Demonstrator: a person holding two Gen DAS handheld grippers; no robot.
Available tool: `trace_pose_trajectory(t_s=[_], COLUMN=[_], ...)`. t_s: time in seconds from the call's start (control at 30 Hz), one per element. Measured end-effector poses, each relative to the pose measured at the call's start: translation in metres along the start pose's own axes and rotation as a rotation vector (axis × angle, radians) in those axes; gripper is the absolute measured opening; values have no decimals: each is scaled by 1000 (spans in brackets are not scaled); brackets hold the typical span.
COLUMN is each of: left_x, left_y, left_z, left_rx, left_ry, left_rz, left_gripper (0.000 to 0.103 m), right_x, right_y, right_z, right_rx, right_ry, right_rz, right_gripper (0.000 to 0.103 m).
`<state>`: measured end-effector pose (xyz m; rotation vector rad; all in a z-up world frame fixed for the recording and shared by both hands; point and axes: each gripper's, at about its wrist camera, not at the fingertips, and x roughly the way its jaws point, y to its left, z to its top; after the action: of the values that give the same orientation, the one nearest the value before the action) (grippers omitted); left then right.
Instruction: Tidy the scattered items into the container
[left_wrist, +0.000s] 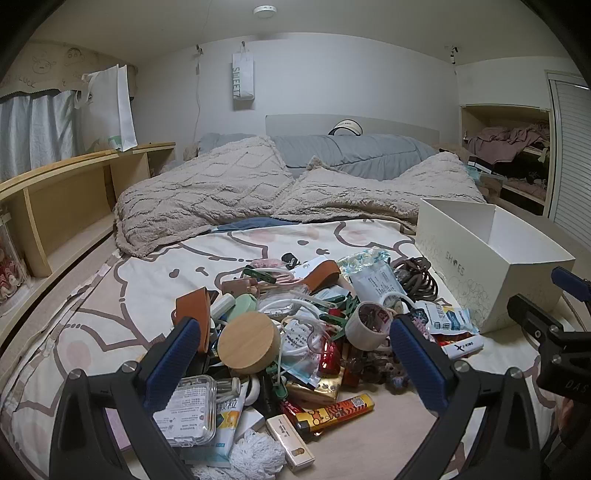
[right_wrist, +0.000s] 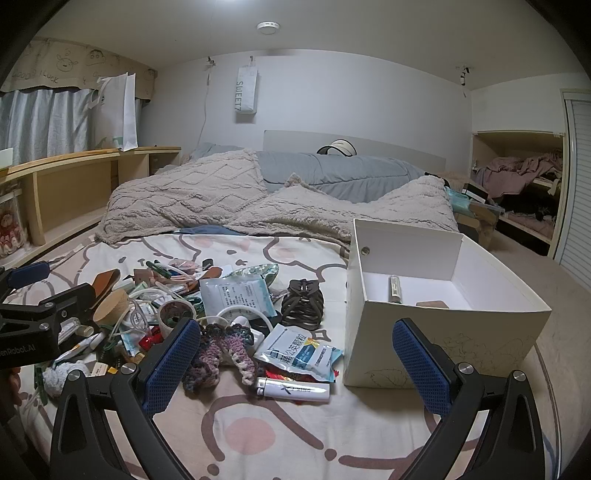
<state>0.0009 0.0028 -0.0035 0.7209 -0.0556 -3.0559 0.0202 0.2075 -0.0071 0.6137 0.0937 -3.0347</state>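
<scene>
One white box (right_wrist: 443, 332) holding two small things, one mug (left_wrist: 365, 328), one wooden lid (left_wrist: 247, 341), two lighters (left_wrist: 334, 411) (right_wrist: 293, 390), one coiled cord (right_wrist: 303, 304).

You have the box (right_wrist: 443, 332) standing on the bed (right_wrist: 258, 435); left of the box lies the pile (right_wrist: 177, 306), a lighter (right_wrist: 295, 390) just beside it, blankets (right_wrist: 258, 206) behind.
</scene>
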Motion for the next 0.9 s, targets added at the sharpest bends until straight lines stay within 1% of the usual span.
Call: trace_pose_trajectory(t_s=[0.9], left_x=[0], left_y=[0], left_z=[1], left_rx=[2], left_ry=[3], left_rz=[-2], left_gripper=[103], right_x=[1], right_y=[-1], right_z=[-1], right_rx=[2], right_ry=[1], right_rz=[-1], right_gripper=[103])
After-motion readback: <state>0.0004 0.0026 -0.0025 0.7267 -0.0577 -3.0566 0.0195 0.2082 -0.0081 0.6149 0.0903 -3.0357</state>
